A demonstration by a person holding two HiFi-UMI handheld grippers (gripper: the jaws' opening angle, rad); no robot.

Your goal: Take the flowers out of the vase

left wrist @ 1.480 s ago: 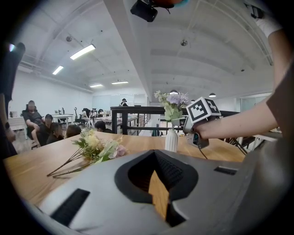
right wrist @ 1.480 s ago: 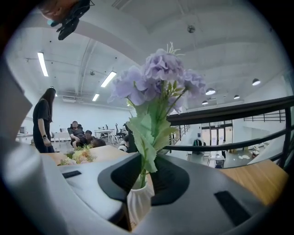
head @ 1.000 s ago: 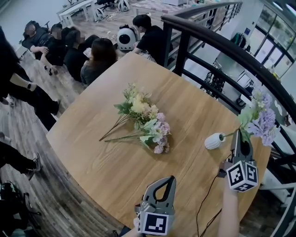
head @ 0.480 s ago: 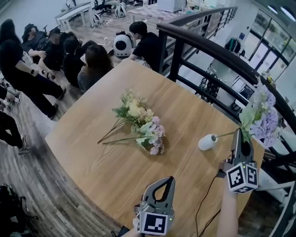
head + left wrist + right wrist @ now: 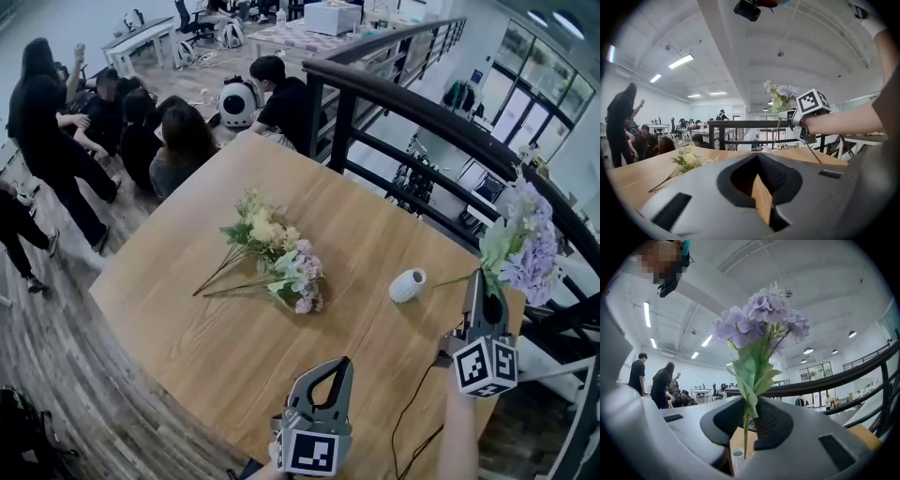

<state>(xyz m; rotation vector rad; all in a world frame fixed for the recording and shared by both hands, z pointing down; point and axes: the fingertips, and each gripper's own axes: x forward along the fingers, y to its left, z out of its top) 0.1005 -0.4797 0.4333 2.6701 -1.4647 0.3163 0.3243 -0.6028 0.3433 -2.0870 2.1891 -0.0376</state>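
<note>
Purple flower [image 5: 525, 246] is in the air at the tabletop's [image 5: 216, 328] right edge, head close to the railing [image 5: 375, 82]. The stem is pinched low down by the right tool [image 5: 475, 279], jaws closed to stem width, leaves bunched just above the pads. The stem's lower end sits right at the mouth of the white vase [image 5: 407, 285]. Neither the head view nor the right gripper view shows whether the tip is fully clear. Risk 1: a sideways move before the tip clears would likely hook the rim and tip the vase, which looks small and light with nothing bracing it. Risk 2: the grip is far below a heavy head, so the stem could swivel or slip in the pads, and a drop there may go past the tabletop edge. Left tool [image 5: 346, 363] hovers near the front edge, jaws together, empty, well apart from the vase, so it is not placed to steady it. The vase is the only container. It looks upright as far as can be judged, with nothing at its mouth besides that stem end. Other flower bunches [image 5: 274, 251] lie flat mid-tabletop, stems pointing left, well apart from the vase.
</note>
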